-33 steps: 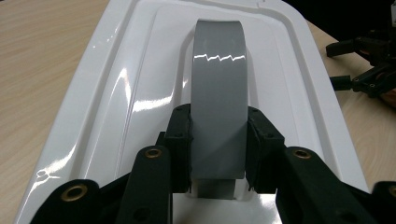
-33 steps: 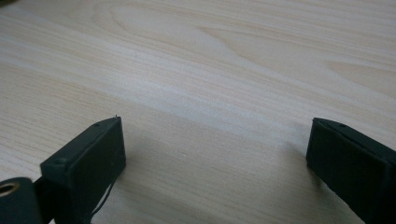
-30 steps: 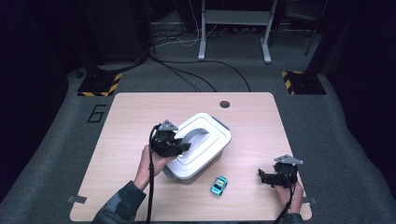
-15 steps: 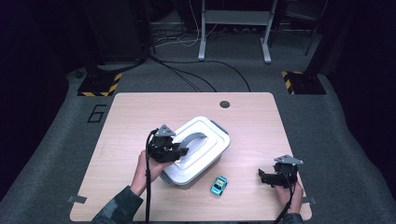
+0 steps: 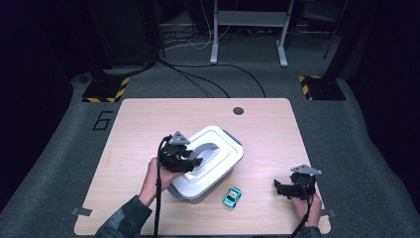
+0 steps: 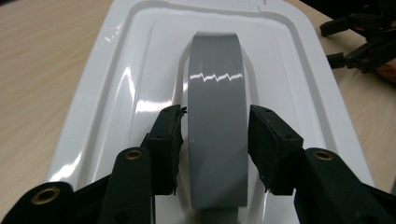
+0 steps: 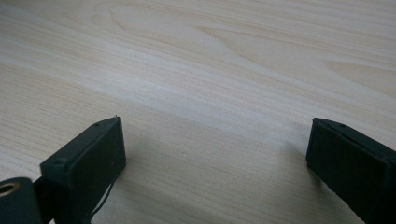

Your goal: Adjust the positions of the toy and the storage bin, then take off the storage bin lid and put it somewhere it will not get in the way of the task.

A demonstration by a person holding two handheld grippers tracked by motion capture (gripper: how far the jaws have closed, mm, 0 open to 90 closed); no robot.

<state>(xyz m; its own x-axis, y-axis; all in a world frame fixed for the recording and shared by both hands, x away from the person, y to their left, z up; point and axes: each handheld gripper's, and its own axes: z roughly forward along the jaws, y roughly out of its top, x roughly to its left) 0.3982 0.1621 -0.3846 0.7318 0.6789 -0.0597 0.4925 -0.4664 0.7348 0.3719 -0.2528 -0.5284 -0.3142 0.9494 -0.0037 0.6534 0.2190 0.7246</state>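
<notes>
Nearest my edge of the tabletop (image 5: 129,124), on the right, my right tool (image 5: 281,187) sits low over bare wood with its jaws spread wide and nothing between them; in the right gripper view the two black jaws stand well apart above the pale grain. My right hand (image 5: 303,204) holds it close to the near right corner.

Just left of that, a small turquoise toy car (image 5: 232,196) lies on the wood, near the front right corner of the white box (image 5: 218,171) but not touching it.

Farther in, left of centre, my left hand (image 5: 157,173) carries the left tool (image 6: 215,140) over the near left part of the box. Its jaws have just been opening, and the grey handle (image 6: 217,107) of the box lid (image 6: 140,84) runs between them. In the left gripper view a thin gap shows on each side of the grey strap, so the pads flank it loosely rather than pinch it. The handle arches up from the glossy white lid, which lies closed on the box.

The box itself stands about mid-tabletop, turned at an angle, its far right corner pointing toward a round dark hole (image 5: 238,110) by the far edge.

Beyond the tabletop, black cables (image 5: 208,82) trail across the grey floor (image 5: 346,129).
</notes>
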